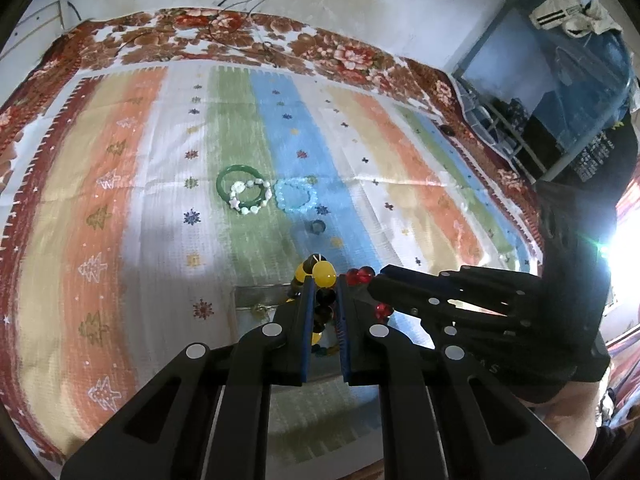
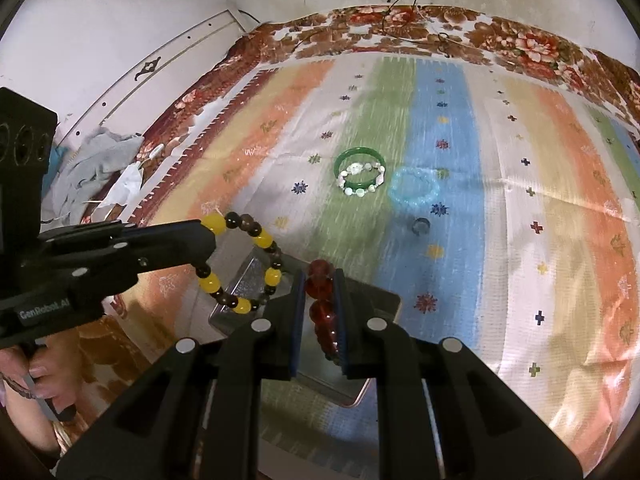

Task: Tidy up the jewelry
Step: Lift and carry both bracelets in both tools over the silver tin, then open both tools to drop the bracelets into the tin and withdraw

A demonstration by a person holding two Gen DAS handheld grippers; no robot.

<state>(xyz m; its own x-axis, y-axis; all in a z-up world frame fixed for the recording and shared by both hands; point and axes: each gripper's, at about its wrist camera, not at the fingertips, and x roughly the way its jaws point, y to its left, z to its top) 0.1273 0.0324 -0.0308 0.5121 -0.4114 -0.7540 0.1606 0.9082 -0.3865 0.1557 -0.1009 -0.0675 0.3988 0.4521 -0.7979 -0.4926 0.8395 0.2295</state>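
Currently 2 grippers hover over a metal tray (image 2: 376,300). Left gripper (image 1: 323,280) clenches a yellow-and-brown bead bracelet (image 2: 240,260); right gripper (image 2: 318,280) clenches a red bead bracelet (image 2: 320,300), probably for dropping in.

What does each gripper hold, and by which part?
The left gripper pinches the yellow-and-brown bead bracelet across its strand. The right gripper pinches the red bead bracelet likewise.

Two near wrist views, shared striped cloth (image 1: 160,240)
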